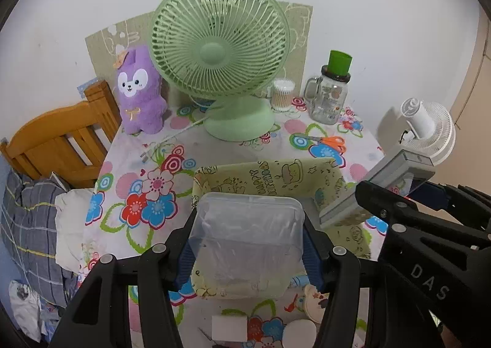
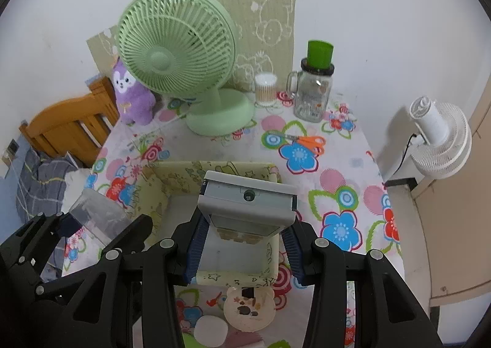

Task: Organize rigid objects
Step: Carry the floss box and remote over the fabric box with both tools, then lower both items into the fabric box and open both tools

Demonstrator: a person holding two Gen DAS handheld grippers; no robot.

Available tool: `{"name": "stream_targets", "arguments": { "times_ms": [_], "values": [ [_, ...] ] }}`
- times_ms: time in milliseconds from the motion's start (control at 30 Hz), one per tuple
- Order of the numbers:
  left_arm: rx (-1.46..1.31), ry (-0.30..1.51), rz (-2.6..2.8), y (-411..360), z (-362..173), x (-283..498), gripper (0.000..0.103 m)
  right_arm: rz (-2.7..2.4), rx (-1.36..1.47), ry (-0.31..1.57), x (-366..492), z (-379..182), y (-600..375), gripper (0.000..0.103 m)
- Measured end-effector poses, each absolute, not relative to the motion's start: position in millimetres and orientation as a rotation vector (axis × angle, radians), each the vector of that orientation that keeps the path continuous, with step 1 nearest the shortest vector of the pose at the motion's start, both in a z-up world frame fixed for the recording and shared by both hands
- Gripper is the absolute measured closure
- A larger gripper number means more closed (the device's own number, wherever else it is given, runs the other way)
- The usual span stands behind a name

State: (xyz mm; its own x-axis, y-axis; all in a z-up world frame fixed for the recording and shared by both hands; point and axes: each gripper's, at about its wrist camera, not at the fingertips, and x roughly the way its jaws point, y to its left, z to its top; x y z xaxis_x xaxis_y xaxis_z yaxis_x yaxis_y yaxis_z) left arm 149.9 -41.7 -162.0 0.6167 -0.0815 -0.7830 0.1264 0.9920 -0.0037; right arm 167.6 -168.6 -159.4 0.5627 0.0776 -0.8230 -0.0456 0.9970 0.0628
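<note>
Big flowered tablecloth (image 2: 343,194) fills the scene, green fan (image 2: 178,50) standing at the back, and in front of it sits the yellow cartoon-print box (image 2: 271,252), open on top and, as far as I can see, with a bare white floor inside. Over it now, the right gripper (image 2: 242,240) is clamped on a grey-and-white boxy device (image 2: 248,203), held just above the box opening. Beside it, the left gripper (image 1: 248,252) has its fingers closed on a clear plastic container (image 1: 245,225), hovering at the box's near-left edge. So both pieces are lifted but neither is set down: I'd call this early going. Left out on the cloth: the orange scissors (image 2: 307,142) well behind the box, a bear-shaped dish (image 2: 248,308) and white round pads (image 2: 211,329) just in front.
</note>
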Motion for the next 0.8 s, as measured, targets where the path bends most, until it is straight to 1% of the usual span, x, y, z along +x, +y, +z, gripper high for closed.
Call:
{"name": "stream_targets", "arguments": {
  "times_ms": [467,800],
  "values": [
    [0.094,0.968,-0.095,-42,-203,174,0.042,0.072,0.03,1.125,197,-203,-167,0.054],
    [0.066,1.04,-0.078,-38,-232,186,0.042,0.088,0.006,1.203,209,-230,-159,0.054]
  ]
}}
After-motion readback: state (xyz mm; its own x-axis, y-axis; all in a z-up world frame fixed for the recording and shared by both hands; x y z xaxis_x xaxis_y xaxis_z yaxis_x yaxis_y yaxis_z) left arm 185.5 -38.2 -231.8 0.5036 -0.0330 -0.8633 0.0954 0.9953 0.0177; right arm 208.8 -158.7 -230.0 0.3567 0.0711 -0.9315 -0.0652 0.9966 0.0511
